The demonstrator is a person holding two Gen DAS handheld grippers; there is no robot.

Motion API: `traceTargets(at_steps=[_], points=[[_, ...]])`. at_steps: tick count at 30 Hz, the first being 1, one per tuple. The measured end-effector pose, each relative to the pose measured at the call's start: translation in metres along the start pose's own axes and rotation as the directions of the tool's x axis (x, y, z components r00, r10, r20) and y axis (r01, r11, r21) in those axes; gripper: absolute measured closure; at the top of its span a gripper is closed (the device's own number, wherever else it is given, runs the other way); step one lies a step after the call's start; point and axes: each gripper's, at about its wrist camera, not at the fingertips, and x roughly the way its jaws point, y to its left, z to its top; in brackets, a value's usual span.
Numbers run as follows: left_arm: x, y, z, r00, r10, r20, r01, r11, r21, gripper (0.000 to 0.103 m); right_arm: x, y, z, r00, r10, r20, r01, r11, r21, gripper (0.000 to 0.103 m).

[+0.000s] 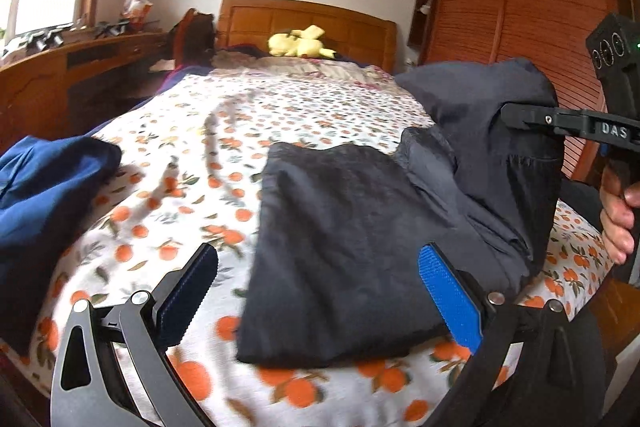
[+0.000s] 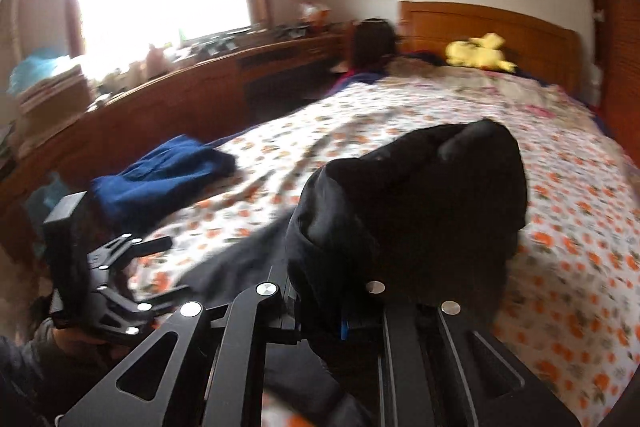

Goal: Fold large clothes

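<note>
Orange-print bedspread (image 1: 192, 163), frame centre: dark garment (image 1: 340, 247) part-folded flat, its right edge lifted by right gripper (image 1: 505, 117) clamped on the cloth, left gripper (image 1: 320, 291) spread and empty; blue garment (image 1: 44, 195) unfolded at left, fold unfinished.

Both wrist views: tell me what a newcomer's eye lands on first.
The dark garment lies on the orange-print bedspread, its right side lifted and pinched by the right tongs. The left tongs gape open over its near edge. A yellow plush toy rests by the headboard.
</note>
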Motion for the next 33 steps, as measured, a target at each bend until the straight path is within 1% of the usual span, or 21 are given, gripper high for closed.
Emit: traceTargets(at_steps=[2,5,7,10,12,13,15,17,19,21,22,23,24,25,29,33], points=[[-0.005,0.008,-0.001,1.0,0.012,0.002,-0.012,1.0,-0.01,0.002,0.017,0.011,-0.002,0.999,0.011,-0.032,-0.011,1.0,-0.009,0.092],[-0.008,0.015,-0.002,1.0,0.025,0.004,-0.025,1.0,-0.018,0.002,0.042,0.015,-0.009,0.994,0.026,-0.105,-0.025,1.0,0.009,0.091],[-0.011,0.018,-0.001,1.0,0.03,0.008,-0.029,0.999,-0.022,0.002,0.049,0.017,-0.014,0.992,0.023,-0.122,-0.023,1.0,0.004,0.089],[-0.013,0.018,-0.001,0.999,0.033,0.014,-0.032,0.999,-0.025,0.002,0.048,0.02,-0.016,0.993,0.02,-0.12,-0.02,1.0,-0.002,0.081],[-0.012,0.017,0.0,0.999,0.033,0.016,-0.032,0.999,-0.026,0.002,0.043,0.024,-0.014,0.995,0.019,-0.098,-0.021,1.0,-0.012,0.067],[-0.013,0.016,0.001,0.999,0.032,0.018,-0.032,0.999,-0.025,0.002,0.038,0.027,-0.013,0.996,0.02,-0.083,-0.021,1.0,-0.019,0.063],[-0.012,0.015,0.002,0.999,0.032,0.021,-0.031,0.999,-0.024,0.002,0.029,0.031,-0.009,0.998,0.004,-0.06,-0.006,0.999,-0.041,0.049],[-0.012,0.013,0.003,0.999,0.032,0.022,-0.031,0.999,-0.022,0.002,0.021,0.035,-0.008,0.999,-0.012,-0.042,0.009,0.998,-0.065,0.046],[-0.011,0.013,0.004,0.999,0.032,0.023,-0.032,0.999,-0.021,0.002,0.011,0.039,-0.007,1.0,-0.023,-0.017,0.021,0.996,-0.091,0.038],[-0.01,0.012,0.004,0.999,0.033,0.023,-0.033,0.999,-0.022,0.002,0.0,0.042,-0.007,0.999,-0.038,0.014,0.039,0.993,-0.114,0.021],[-0.01,0.013,0.004,0.999,0.032,0.024,-0.031,0.999,-0.022,0.002,-0.006,0.044,-0.008,0.998,-0.057,0.036,0.061,0.99,-0.125,0.016],[-0.011,0.012,0.004,0.999,0.032,0.026,-0.031,0.999,-0.023,0.002,-0.01,0.044,-0.009,0.996,-0.075,0.054,0.082,0.988,-0.133,0.008],[-0.009,0.013,0.004,0.999,0.032,0.027,-0.031,0.999,-0.023,0.002,-0.016,0.045,-0.011,0.992,-0.093,0.081,0.104,0.985,-0.14,0.007],[-0.009,0.012,0.004,0.999,0.032,0.029,-0.032,0.999,-0.024,0.002,-0.019,0.044,-0.013,0.991,-0.098,0.088,0.11,0.984,-0.142,0.007],[-0.008,0.011,0.005,0.999,0.032,0.03,-0.032,0.999,-0.025,0.002,-0.024,0.037,-0.022,0.988,-0.133,0.082,0.144,0.978,-0.148,0.007],[-0.008,0.009,0.006,0.999,0.032,0.035,-0.032,0.999,-0.022,0.002,-0.032,0.031,-0.035,0.976,-0.183,0.12,0.201,0.967,-0.157,0.007]])
